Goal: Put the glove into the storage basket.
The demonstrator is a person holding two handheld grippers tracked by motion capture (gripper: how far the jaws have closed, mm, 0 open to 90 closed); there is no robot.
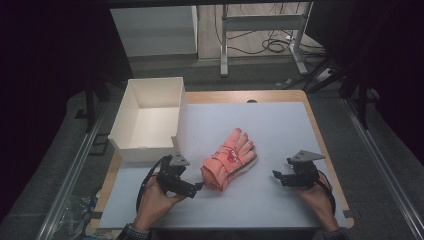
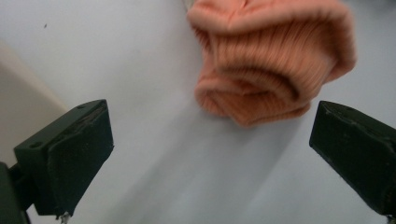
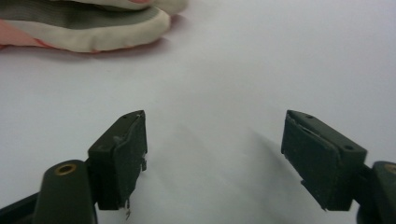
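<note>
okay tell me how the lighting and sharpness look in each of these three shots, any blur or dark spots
High view: table evenly lit, surroundings nearly black, pink glove fairly sharp. Left gripper view: glove cuff soft and slightly blurred, left tongs casting a faint shadow on the mat. Right gripper view: right tongs sharp, glove edge at top soft, mat bright and washed out.

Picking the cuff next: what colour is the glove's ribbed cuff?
Salmon pink; the ribbed cuff shows best in the left gripper view.
</note>
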